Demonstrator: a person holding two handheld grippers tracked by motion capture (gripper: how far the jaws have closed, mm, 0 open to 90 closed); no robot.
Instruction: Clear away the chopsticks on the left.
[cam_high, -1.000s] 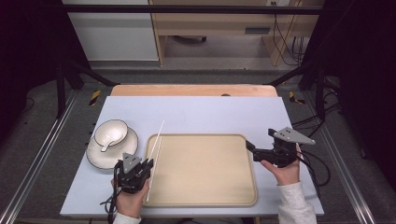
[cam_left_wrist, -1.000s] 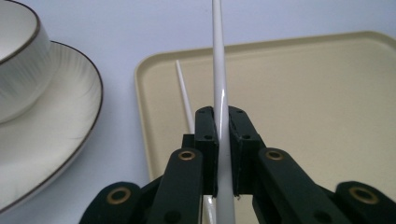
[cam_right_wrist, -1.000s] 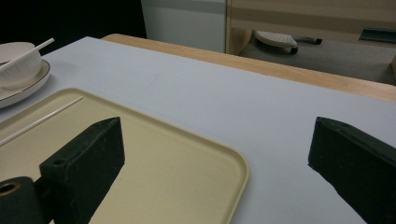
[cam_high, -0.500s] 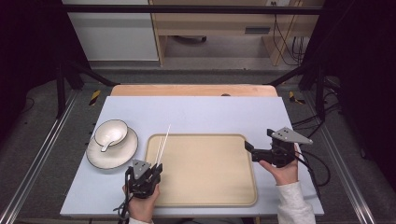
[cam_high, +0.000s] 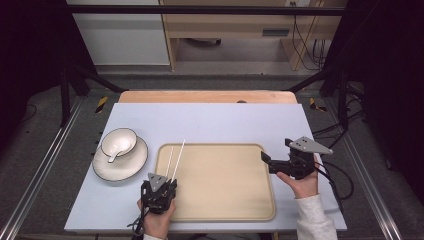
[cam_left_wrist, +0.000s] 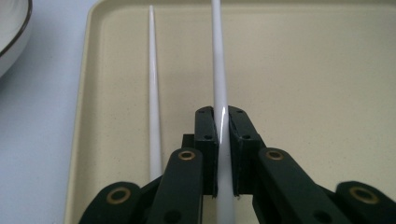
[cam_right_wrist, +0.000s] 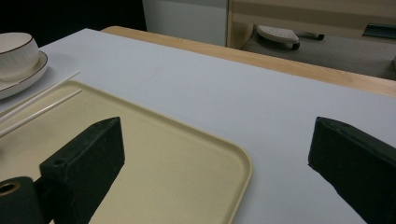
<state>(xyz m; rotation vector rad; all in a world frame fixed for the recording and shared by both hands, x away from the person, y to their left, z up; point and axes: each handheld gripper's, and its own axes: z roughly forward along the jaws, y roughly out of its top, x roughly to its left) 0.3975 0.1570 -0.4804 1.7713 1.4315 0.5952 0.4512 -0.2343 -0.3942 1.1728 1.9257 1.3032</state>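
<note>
From above, my left hand-held gripper (cam_high: 161, 183) sits at the near left edge of a beige tray (cam_high: 235, 210) on the desk (cam_high: 225, 120). Its jaws are clamped on one white chopstick (cam_left_wrist: 219, 93), which points away from me over the tray. A second chopstick (cam_left_wrist: 154, 102) lies just beside it on the tray, to its left, apart from the jaws. My right hand-held gripper (cam_high: 266, 161) hangs at the tray's right edge, jaws wide apart with nothing between them. A bowl (cam_high: 119, 142) rests on a plate (cam_high: 135, 162) left of the tray.
</note>
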